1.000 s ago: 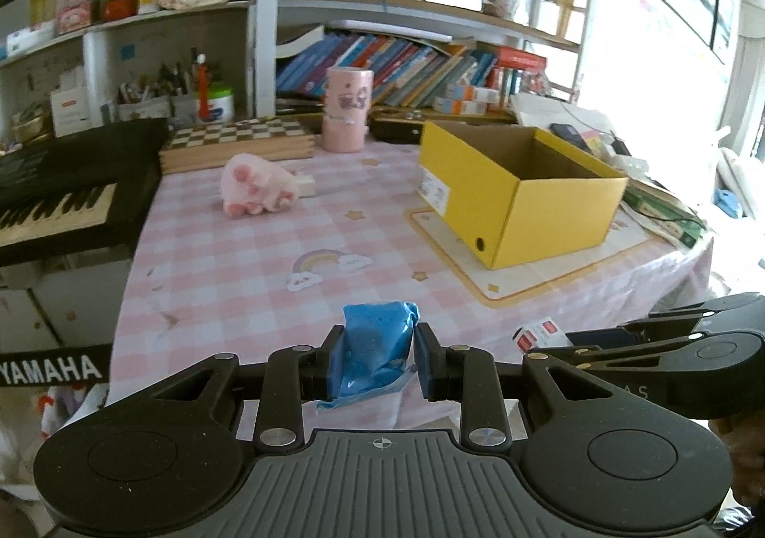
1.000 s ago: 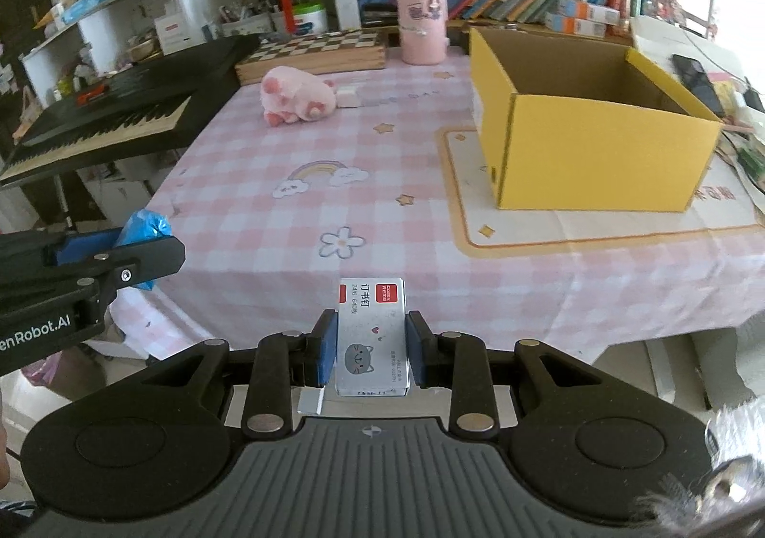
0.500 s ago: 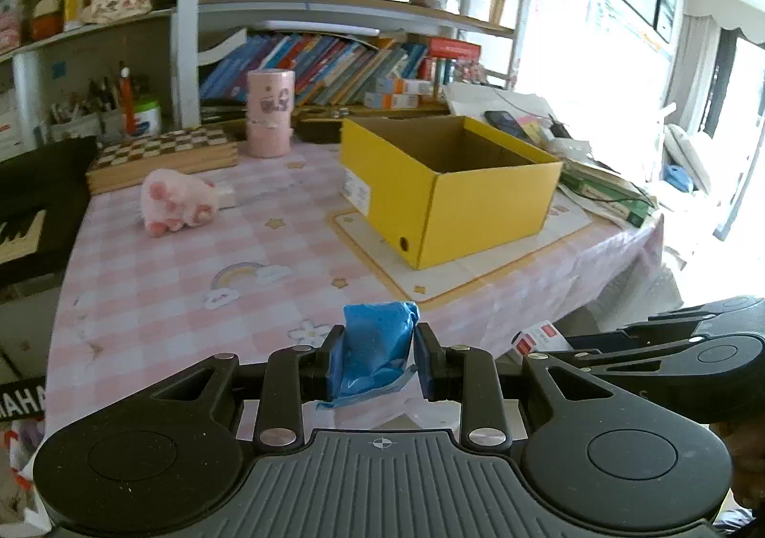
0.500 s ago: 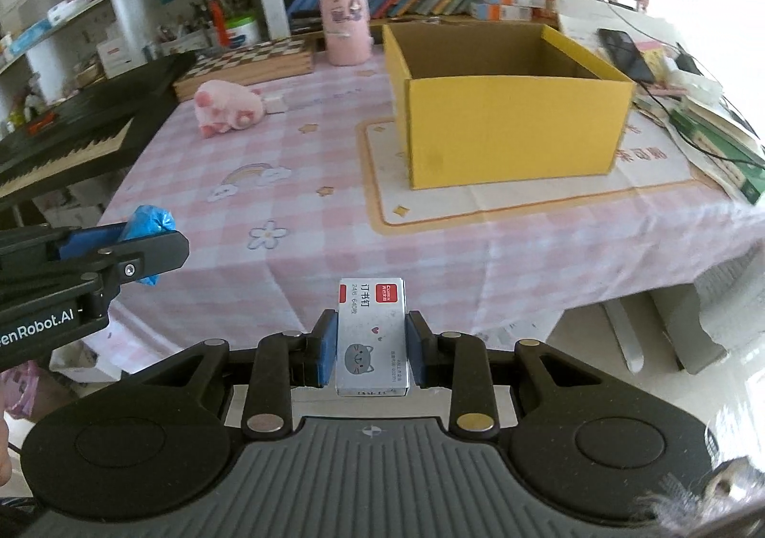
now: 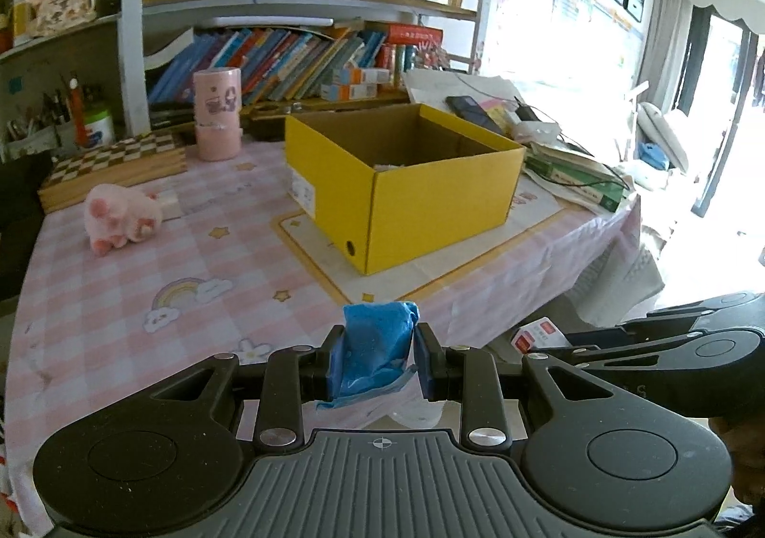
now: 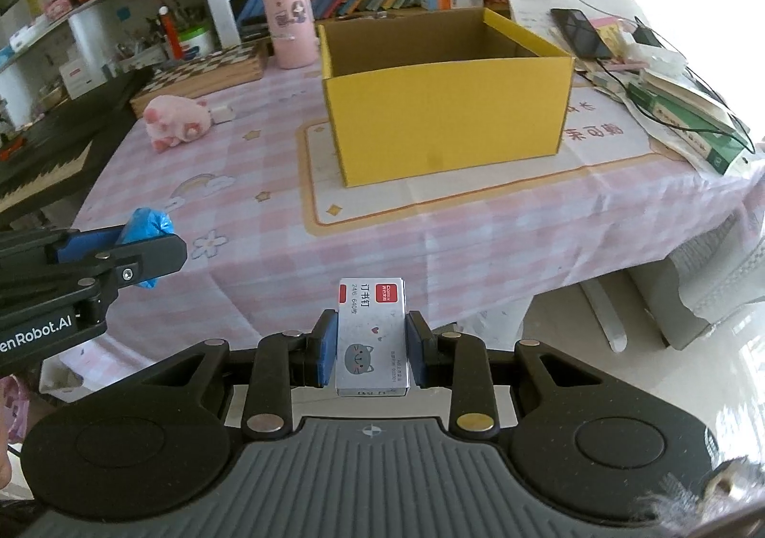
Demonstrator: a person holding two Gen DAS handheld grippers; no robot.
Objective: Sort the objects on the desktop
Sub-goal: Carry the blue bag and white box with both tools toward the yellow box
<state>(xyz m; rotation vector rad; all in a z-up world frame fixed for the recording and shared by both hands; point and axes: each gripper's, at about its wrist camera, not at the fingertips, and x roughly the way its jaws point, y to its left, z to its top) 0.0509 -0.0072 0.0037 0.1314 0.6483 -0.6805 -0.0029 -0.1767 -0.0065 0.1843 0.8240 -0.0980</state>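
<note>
Both grippers carried rightward along the table's near edge (image 6: 478, 246); yellow box (image 6: 449, 117) now nearer, dead ahead. Left gripper (image 5: 380, 358) clenched on blue packet (image 5: 377, 346). Right gripper (image 6: 372, 349) clenched on staple box (image 6: 372, 337). Box mouth open; approach unobstructed; plush pig (image 5: 119, 220) well apart.

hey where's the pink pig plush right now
The pink pig plush lies on the checked tablecloth, on the left in both wrist views, just in front of the chessboard box and well left of the yellow box.
</note>
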